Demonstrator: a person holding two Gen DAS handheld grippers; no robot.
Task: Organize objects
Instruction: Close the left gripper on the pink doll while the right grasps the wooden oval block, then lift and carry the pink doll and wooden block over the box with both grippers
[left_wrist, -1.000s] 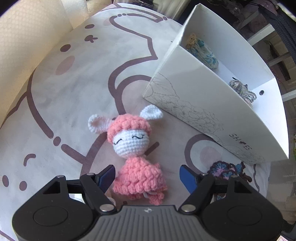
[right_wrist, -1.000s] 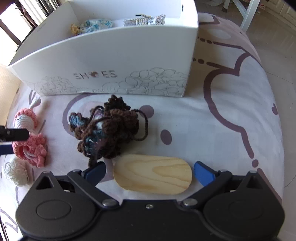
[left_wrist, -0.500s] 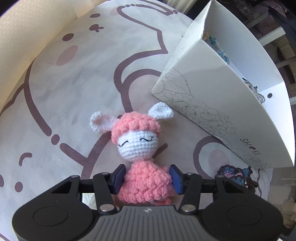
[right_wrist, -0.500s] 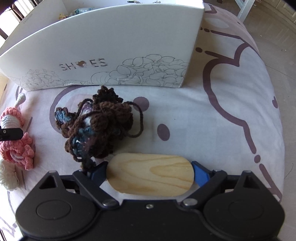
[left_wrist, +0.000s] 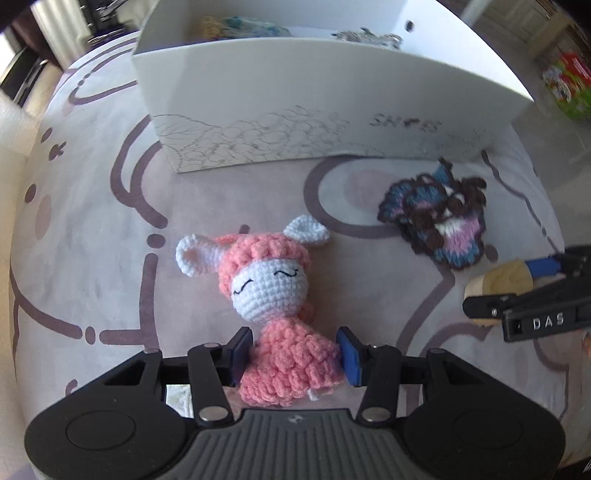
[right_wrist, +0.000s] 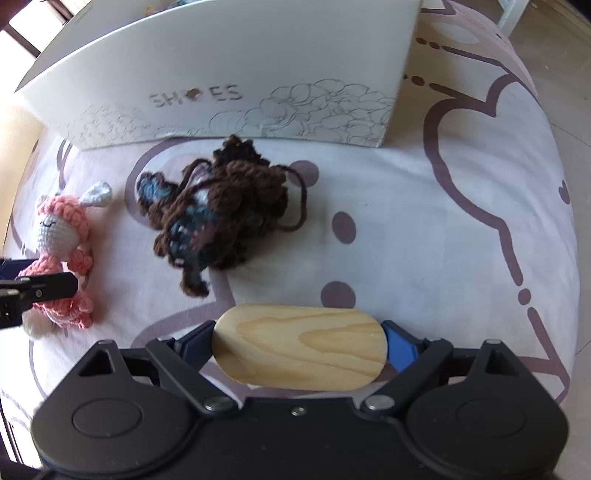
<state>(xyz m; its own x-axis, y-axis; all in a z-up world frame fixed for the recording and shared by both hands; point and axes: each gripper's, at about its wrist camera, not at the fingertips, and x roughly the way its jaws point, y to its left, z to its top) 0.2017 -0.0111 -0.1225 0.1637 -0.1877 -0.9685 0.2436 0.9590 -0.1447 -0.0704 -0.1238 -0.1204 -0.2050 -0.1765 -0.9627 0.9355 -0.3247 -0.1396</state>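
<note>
Left tongs (left_wrist: 291, 352) clamped on pink doll (left_wrist: 275, 295); right tongs (right_wrist: 299, 345) clamped on wooden block (right_wrist: 299, 350)

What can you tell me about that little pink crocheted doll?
The doll is crocheted from yarn: white face with closed stitched eyes, bumpy pink hood and dress, two white ears. It lies face-up on the patterned cloth, in front of the white box. The left gripper is shut on its dress, a blue pad at each side.
</note>
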